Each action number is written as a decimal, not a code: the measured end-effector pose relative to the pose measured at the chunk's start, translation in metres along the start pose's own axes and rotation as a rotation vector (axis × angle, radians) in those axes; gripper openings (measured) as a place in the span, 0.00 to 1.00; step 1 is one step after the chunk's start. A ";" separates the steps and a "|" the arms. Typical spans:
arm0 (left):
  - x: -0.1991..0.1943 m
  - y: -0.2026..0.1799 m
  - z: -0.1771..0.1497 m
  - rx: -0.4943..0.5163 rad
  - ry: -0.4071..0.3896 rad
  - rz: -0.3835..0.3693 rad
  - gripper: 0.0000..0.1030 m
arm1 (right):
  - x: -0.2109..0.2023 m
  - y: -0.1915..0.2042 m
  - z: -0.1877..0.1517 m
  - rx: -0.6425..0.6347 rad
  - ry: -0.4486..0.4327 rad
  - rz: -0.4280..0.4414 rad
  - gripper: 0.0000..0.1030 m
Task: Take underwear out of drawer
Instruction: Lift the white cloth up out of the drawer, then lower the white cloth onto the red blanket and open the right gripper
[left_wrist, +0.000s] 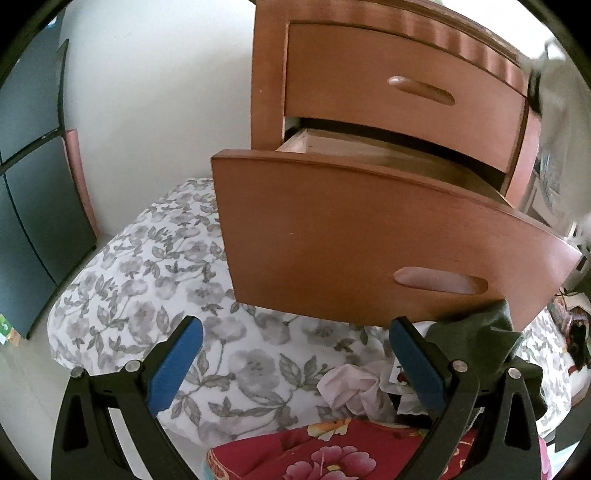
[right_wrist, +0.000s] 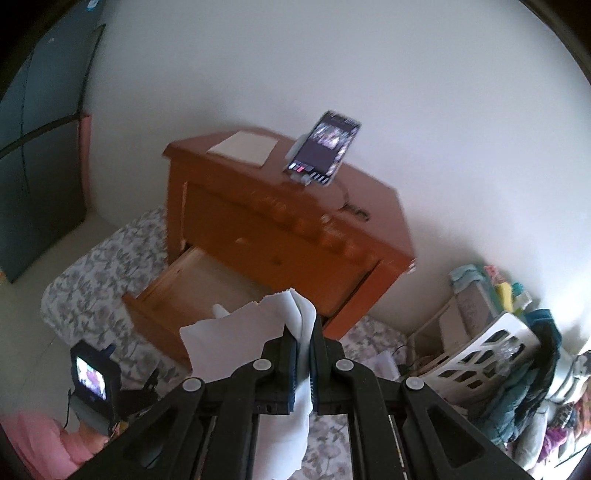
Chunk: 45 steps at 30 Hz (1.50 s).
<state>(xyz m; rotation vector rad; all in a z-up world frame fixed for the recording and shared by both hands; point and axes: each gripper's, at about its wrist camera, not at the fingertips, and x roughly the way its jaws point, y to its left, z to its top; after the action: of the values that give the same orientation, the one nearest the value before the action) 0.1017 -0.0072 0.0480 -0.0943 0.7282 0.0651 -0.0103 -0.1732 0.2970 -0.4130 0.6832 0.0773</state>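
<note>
Two grippers were in play: our right gripper (right_wrist: 303, 354), low in the middle of its frame, was pinched tight on the white underwear (right_wrist: 258, 332), which hung clear above the open drawer (right_wrist: 177, 284), while our left gripper (left_wrist: 295, 354) stood spread and empty at the bottom of its view, below the drawer front. We judged the grip thin, catching only a fold, so a quick swing could let the cloth slip free and drop back into the drawer or onto the flowered bedding (left_wrist: 155, 266).

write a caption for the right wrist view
Right gripper shut on a white cloth above the open bottom drawer of a wooden nightstand.
</note>
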 end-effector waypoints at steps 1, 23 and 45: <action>-0.001 0.001 0.000 -0.006 -0.006 0.000 0.98 | 0.003 0.004 -0.003 -0.004 0.007 0.010 0.05; -0.011 0.008 0.000 -0.036 -0.059 0.012 0.98 | 0.070 0.070 -0.037 -0.048 0.138 0.222 0.05; -0.006 -0.006 -0.005 0.053 -0.027 0.032 0.98 | 0.234 0.061 -0.171 0.117 0.418 0.261 0.06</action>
<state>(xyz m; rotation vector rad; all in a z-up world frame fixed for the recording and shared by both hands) 0.0943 -0.0137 0.0490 -0.0313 0.7037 0.0772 0.0570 -0.2005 0.0096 -0.2247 1.1466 0.2009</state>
